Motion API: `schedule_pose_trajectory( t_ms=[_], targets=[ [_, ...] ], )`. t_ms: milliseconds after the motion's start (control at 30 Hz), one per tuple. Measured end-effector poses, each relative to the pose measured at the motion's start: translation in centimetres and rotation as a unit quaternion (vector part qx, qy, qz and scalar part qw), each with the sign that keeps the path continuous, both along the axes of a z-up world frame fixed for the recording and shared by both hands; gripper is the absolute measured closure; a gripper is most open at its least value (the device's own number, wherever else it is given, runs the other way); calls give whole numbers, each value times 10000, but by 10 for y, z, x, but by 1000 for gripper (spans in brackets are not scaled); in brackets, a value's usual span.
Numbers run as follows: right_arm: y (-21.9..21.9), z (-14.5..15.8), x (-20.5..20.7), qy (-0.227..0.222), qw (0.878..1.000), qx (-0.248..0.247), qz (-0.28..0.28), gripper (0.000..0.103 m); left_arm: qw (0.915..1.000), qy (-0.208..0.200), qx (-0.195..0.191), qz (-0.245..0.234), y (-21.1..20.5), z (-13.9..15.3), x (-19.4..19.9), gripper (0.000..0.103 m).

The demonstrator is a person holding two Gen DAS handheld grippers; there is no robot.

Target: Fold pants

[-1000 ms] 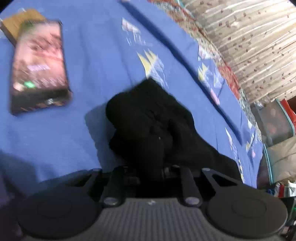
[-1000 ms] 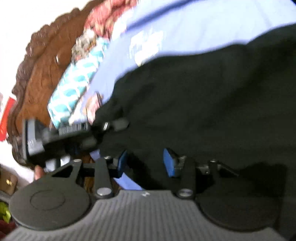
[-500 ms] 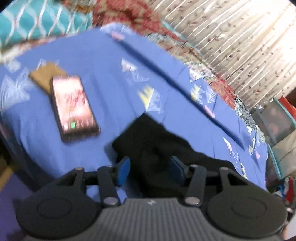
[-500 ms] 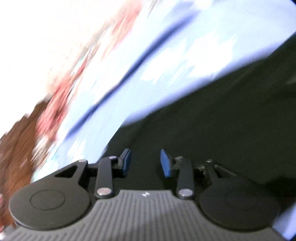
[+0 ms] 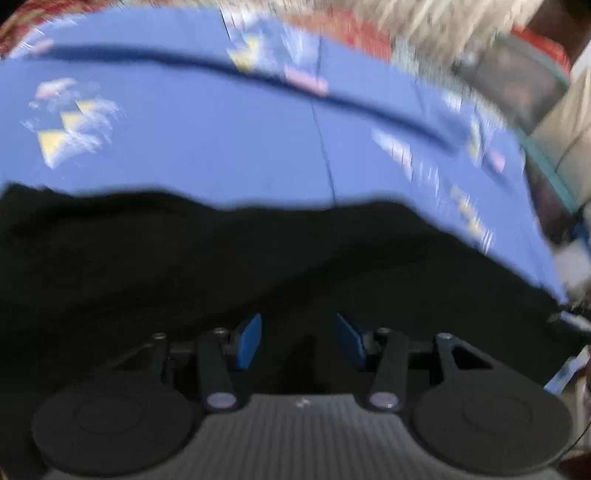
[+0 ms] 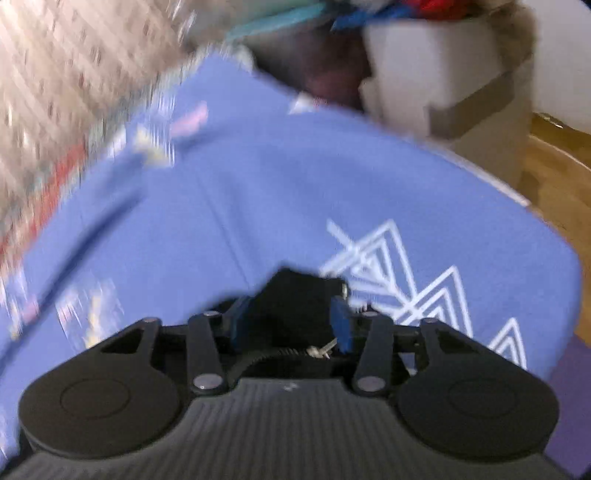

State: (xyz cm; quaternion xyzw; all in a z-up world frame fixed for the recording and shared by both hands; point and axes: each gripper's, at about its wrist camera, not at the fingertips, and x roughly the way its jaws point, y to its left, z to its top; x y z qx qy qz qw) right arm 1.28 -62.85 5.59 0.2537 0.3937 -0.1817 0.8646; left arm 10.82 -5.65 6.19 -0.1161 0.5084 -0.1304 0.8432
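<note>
Blue pads of the left tongs (image 5: 299, 341) standing apart yet closing, nothing pinched between them, only black pants (image 5: 221, 266) spread flat beneath and ahead. Dark cloth filling everything near these tongs, from the left edge of the view across to the right, its far edge a wavy line. Beyond that edge, the blue bedsheet (image 5: 207, 147) with yellow and white triangle prints off to the far left, a dark stripe running across farther out, a pale patterned curtain (image 5: 424, 26) past the bed, all smeared by motion.

Blue pads of the right tongs (image 6: 291, 323) parted and opening, a bunched corner of the pants (image 6: 295, 295) sitting between them; whether the pads press it, hard to tell. Small pale cord or tag (image 6: 323, 349) hanging just inside the right pad. Outward, bare blue bedsheet (image 6: 277, 192) on all sides, white line triangles just right of the tongs. Farther, a cardboard box (image 6: 476, 96) past the bed's corner and wooden floor (image 6: 554, 162) to the right.
</note>
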Motion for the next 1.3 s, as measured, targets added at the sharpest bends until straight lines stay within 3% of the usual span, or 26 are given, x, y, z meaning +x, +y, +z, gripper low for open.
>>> schedule_pose_trajectory(
  t_ms=[33, 67, 133, 267, 333, 433, 500, 533, 600, 667, 700, 833, 933, 1033, 1167, 1300],
  targets=[
    [8, -1, -1, 0, 9995, -289, 153, 56, 9999, 125, 71, -30, -6, -7, -1, 58],
    [14, 2, -3, 41, 9977, -613, 296, 80, 9997, 209, 128, -53, -10, -13, -3, 58],
    [18, 9, -13, -128, 9966, -690, 421, 101, 9994, 150, 282, -108, -15, -15, -8, 58],
    [-3, 38, -33, -1046, 9927, -594, -108, 101, 9992, 168, 350, -129, -15, -14, -9, 58],
    [-19, 40, -26, -1085, 9922, -583, -201, 101, 9991, 175, 382, -86, -16, -15, -8, 58],
    [-33, 36, -17, -967, 9944, -330, -269, 92, 9989, 147, 430, -79, -16, -14, -11, 56],
    [-37, 29, -21, -801, 9967, 16, -139, 58, 9989, 117, 441, -111, -15, -14, -13, 56],
    [-38, 24, -22, -611, 9980, 180, -59, 32, 9989, 115, 437, -113, -15, -14, -13, 56],
    [-23, 6, -14, -125, 9991, 244, 329, 33, 9991, 136, 403, -88, -16, -15, -10, 55],
    [1, 5, -19, -22, 9971, -488, 578, 37, 9992, 161, 351, -51, -14, -15, -10, 55],
    [6, 8, -21, 10, 9964, -621, 582, 38, 9993, 168, 333, -45, -13, -14, -11, 55],
    [-2, 25, -57, -684, 9963, -502, 138, 39, 9992, 162, 338, -119, -14, -16, -8, 55],
    [-6, 12, -76, -634, 9976, -272, 42, 39, 9989, 141, 398, -202, -17, -17, -8, 52],
    [3, -1, -87, -255, 9981, -543, 112, 39, 9990, 146, 356, -210, -21, -17, -8, 46],
    [-8, 13, -102, -552, 9977, -353, -169, 40, 9988, 131, 399, -271, -23, -17, -8, 44],
    [-8, 33, -92, -903, 9948, -478, -36, 39, 9990, 152, 362, -231, -22, -17, -8, 44]
  ],
)
